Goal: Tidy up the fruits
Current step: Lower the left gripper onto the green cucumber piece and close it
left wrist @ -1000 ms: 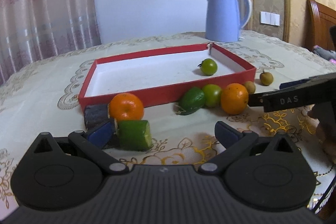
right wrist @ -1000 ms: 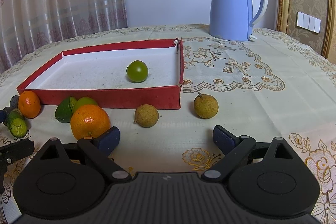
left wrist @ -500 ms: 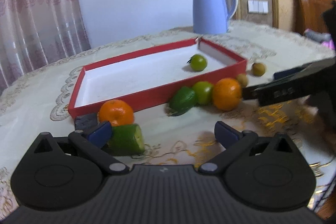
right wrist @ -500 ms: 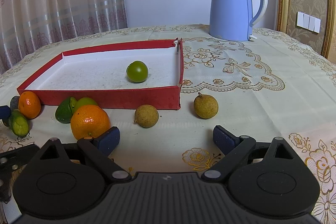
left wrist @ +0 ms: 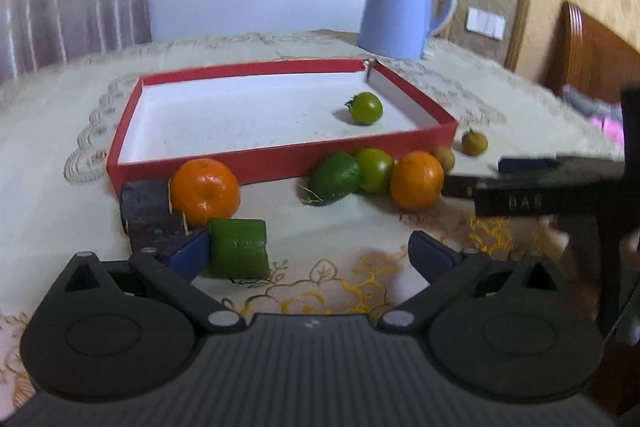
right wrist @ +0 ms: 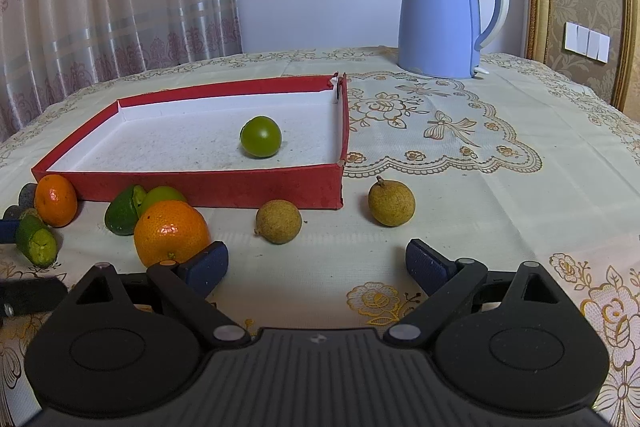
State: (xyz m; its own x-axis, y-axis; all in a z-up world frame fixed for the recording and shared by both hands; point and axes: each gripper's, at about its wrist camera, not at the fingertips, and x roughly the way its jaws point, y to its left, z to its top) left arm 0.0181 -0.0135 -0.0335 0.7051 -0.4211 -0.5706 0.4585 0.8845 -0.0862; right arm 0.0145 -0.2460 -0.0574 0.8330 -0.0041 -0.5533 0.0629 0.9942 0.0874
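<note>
A red tray [left wrist: 280,158] with a white floor holds one green tomato [left wrist: 366,107]. In front of it lie an orange [left wrist: 206,191], a dark chunk [left wrist: 140,207], a cut green cucumber piece [left wrist: 239,247], a green fruit [left wrist: 335,179], a second green tomato [left wrist: 375,169], another orange [left wrist: 416,181] and two longans [left wrist: 474,143]. My left gripper [left wrist: 310,255] is open, and the cucumber piece rests against its left pad. My right gripper [right wrist: 319,265] is open, its left pad touching the orange [right wrist: 171,233]. A longan [right wrist: 279,221] lies just ahead of it.
A blue kettle [right wrist: 448,13] stands at the back of the table behind the tray [right wrist: 208,187]. The second longan [right wrist: 391,201] sits right of the tray's corner. A wooden chair back [left wrist: 592,67] rises at the right. Curtains hang behind the table.
The left wrist view has swung and is blurred with motion; the cucumber piece stays by the left pad. The right gripper and the fruits have not moved.
</note>
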